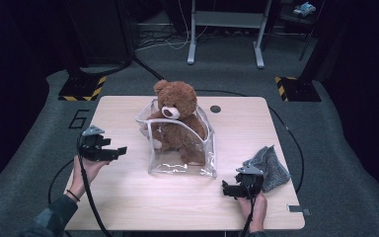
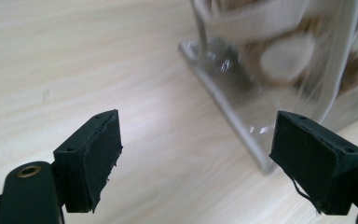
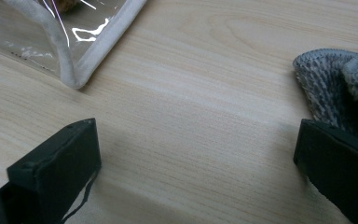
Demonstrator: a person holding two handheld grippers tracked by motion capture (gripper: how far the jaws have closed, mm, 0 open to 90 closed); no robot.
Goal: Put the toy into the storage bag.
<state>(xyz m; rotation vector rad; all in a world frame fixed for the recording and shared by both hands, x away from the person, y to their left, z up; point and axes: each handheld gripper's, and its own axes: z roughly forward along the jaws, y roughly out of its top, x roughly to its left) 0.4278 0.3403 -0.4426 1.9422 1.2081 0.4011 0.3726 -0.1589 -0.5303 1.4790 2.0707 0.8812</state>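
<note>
The right gripper (image 1: 237,189) at the bench's (image 1: 128,197) near edge and left gripper (image 1: 109,152) both hold their jaws open and empty beside the clear bag (image 1: 182,158) with the teddy bear (image 1: 177,116).

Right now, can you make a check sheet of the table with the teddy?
Surface: wooden table, bare around the bag.
Job's things: brown teddy bear sitting upright inside a clear bag, head above the rim.
Clutter: grey cloth at the right; dark round spot behind the bag.
Grippers: left gripper open, holding nothing; right gripper open, holding nothing.
Cables: one cable trails from the left gripper.
Surroundings: grey carpet, metal stand.
</note>
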